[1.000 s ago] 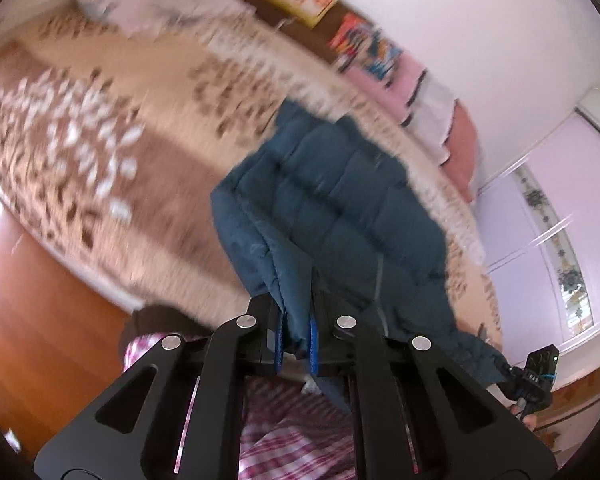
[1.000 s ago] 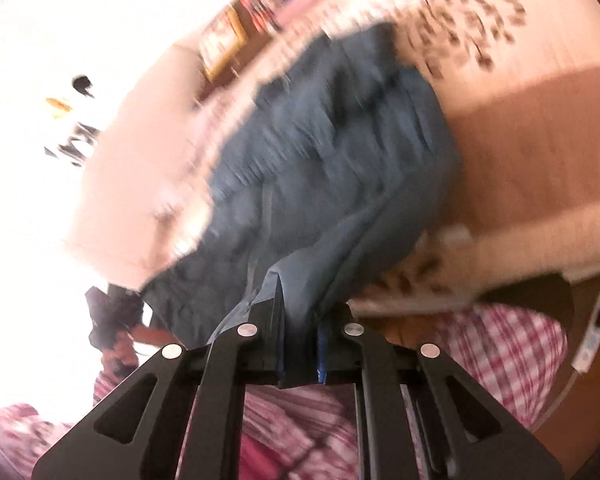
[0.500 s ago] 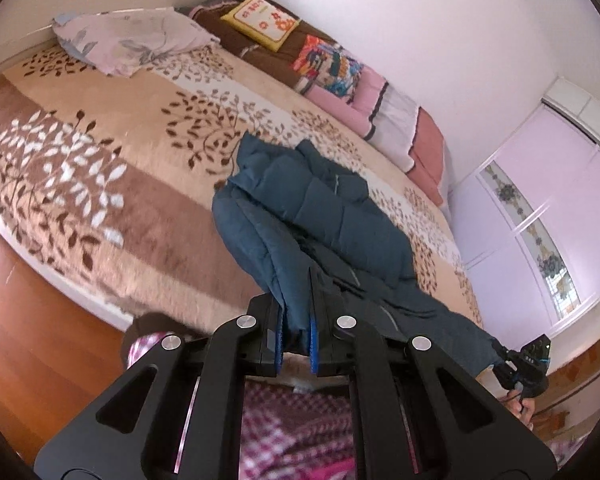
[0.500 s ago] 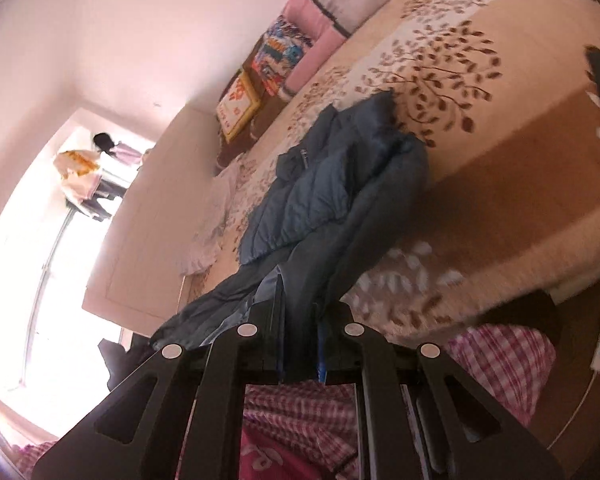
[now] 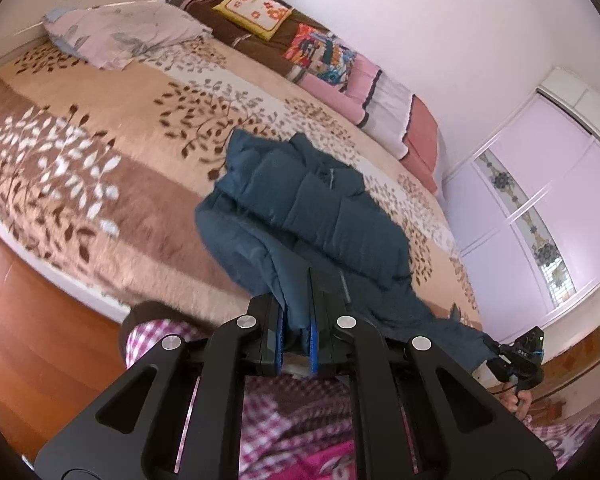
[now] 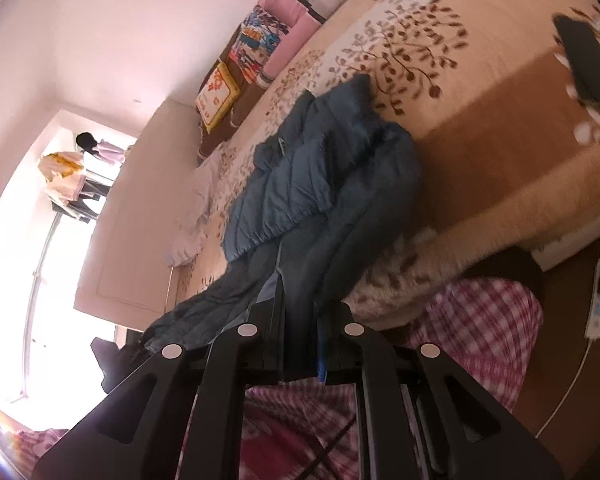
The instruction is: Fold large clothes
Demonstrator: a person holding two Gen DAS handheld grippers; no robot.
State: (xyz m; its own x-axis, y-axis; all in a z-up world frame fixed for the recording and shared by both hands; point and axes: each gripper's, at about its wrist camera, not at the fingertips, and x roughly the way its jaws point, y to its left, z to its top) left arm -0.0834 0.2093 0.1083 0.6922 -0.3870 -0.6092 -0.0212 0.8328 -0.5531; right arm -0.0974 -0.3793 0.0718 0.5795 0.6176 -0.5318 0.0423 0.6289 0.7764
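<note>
Left gripper [image 5: 296,344]: jaws clamped on a fold of the blue quilted jacket [image 5: 320,216], the cloth pinched between the blue pads. Directly under it, pink-checked trousers [image 5: 284,412] of the person holding it.

Right gripper [image 6: 300,344]: jaws likewise clenched on an edge of the jacket [image 6: 324,168]. Below and to its right, the same checked cloth over a knee [image 6: 480,320]. In the left wrist view the right gripper [image 5: 518,358] sits at the far right, the hem stretched between the two tools.

Jacket: ahead of both grippers, rising from the jaws onto the bed [image 5: 100,128], one quilted panel folded over the rest, collar and zip farthest from the tools.

Bed cover: beige and brown with a leaf print, reaching past the jacket on all sides.

Floor [image 5: 28,340]: red-brown wood, left of the left gripper.

Beyond the jacket: a pale floral pillow [image 5: 124,34], a yellow cushion [image 5: 256,10], a patterned cushion [image 5: 320,56], pink folded bedding [image 5: 364,88] against the wall.

Farthest right of the left gripper: lilac wardrobe doors [image 5: 540,200].
</note>
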